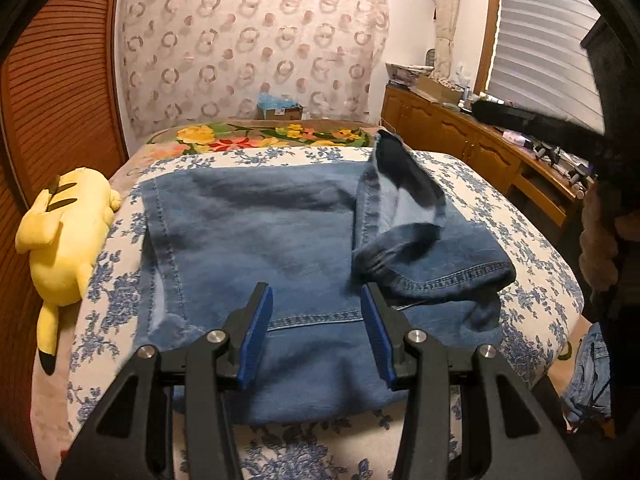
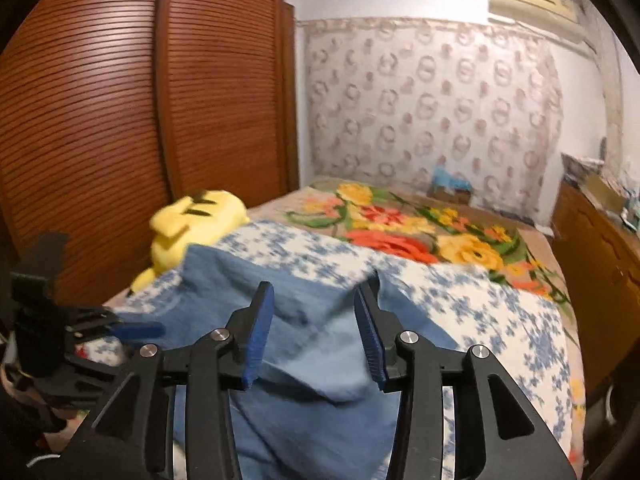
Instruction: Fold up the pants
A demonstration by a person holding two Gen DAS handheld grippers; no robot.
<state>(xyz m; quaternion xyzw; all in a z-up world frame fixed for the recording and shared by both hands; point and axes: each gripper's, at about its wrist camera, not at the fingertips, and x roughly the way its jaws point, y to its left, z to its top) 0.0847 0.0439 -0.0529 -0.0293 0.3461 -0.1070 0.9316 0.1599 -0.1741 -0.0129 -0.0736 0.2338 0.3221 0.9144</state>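
Two grippers, left gripper (image 1: 317, 332) and right gripper (image 2: 314, 332), hover open-fingered and empty above partly folded blue denim pants (image 1: 260, 240). A rumpled hem, probably needing smoothing, lies on the pants' right side.

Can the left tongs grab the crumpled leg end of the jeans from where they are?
Probably yes. The left tongs stand open above the jeans, and the crumpled leg end lies just ahead to their right, nothing between.
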